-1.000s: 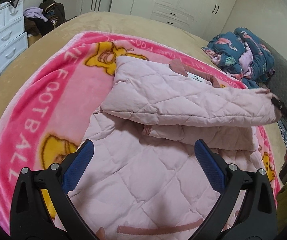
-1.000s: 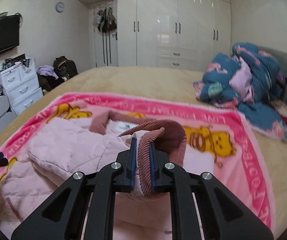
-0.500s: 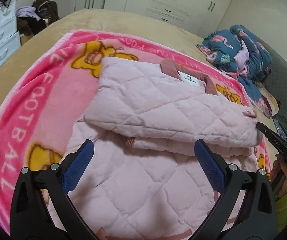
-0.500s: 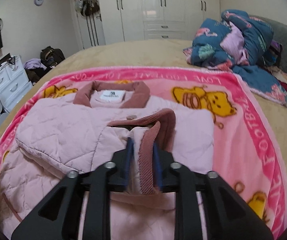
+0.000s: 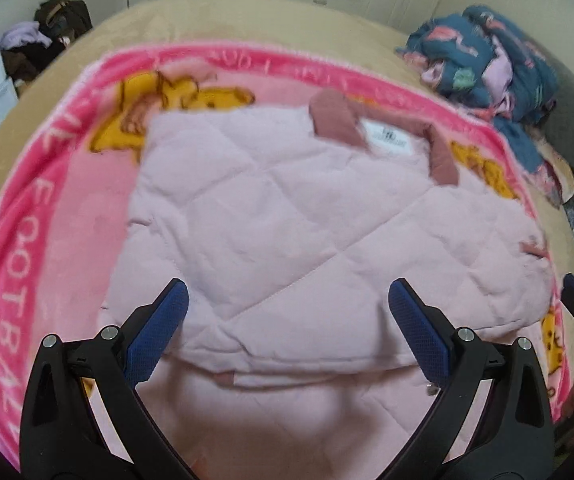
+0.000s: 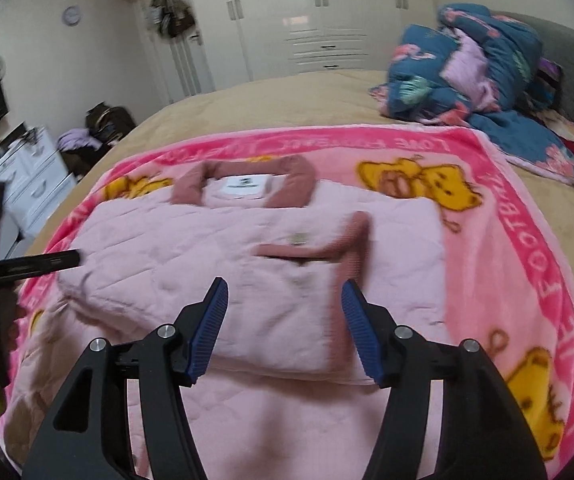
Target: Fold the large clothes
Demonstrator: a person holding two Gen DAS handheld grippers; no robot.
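Note:
A pale pink quilted jacket [image 5: 287, 216] with a dusty-rose collar [image 5: 335, 120] lies on a pink cartoon blanket [image 5: 27, 208]. Its sleeves are folded across its chest. The rose cuff [image 6: 351, 236] of one sleeve rests on top in the right wrist view. My left gripper [image 5: 287, 308] hovers open over the folded sleeve's lower edge, holding nothing. My right gripper [image 6: 283, 308] is open too, just short of the cuff, with nothing between its fingers. The left gripper's black fingers [image 6: 39, 262] show at the left of the right wrist view.
The blanket [image 6: 527, 248] lies on a tan bed [image 6: 287, 96]. A heap of blue flowered bedding [image 6: 471, 68] sits at the far right by a grey headboard. White drawers [image 6: 27, 176] and a clothes pile [image 6: 99, 128] stand left of the bed. White wardrobes line the far wall.
My right gripper has opened and let go of the rose cuff, which now lies on the jacket. The sleeve has settled flat. The left gripper has moved forward over the jacket, still open.

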